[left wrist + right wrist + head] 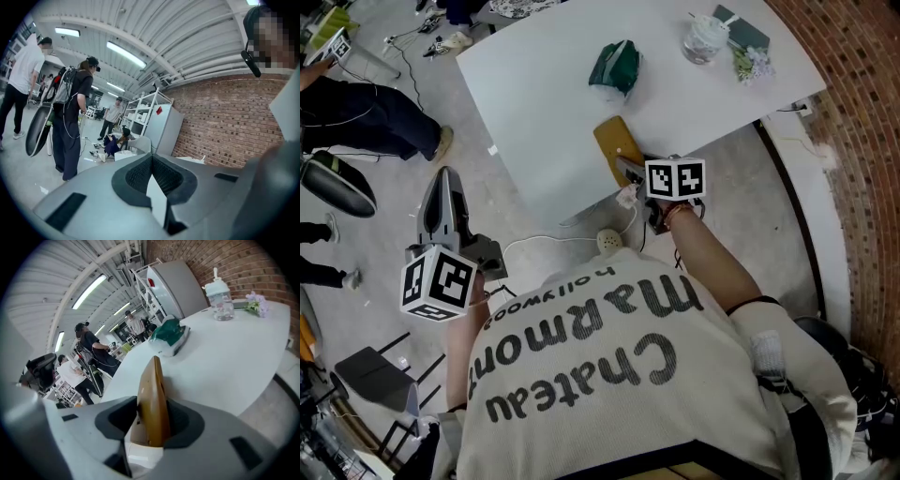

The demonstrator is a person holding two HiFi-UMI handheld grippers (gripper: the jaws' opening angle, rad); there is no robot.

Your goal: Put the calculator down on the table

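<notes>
Right fingers [187, 425] grip flat mustard-brown calculator [152, 394]; white surface [225, 357] just ahead. Set-down and release pending. Left fingers [136, 176] closed, empty.

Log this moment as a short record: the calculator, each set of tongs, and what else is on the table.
calculator: brown, flat, over the near edge of the white table; whether it touches it is unclear
right tongs: closed on the calculator, pads against both faces
left tongs: shut, nothing between them, held away from the table
also on table: green pouch, clear bottle, small flowers
task status: calculator not yet released
</notes>
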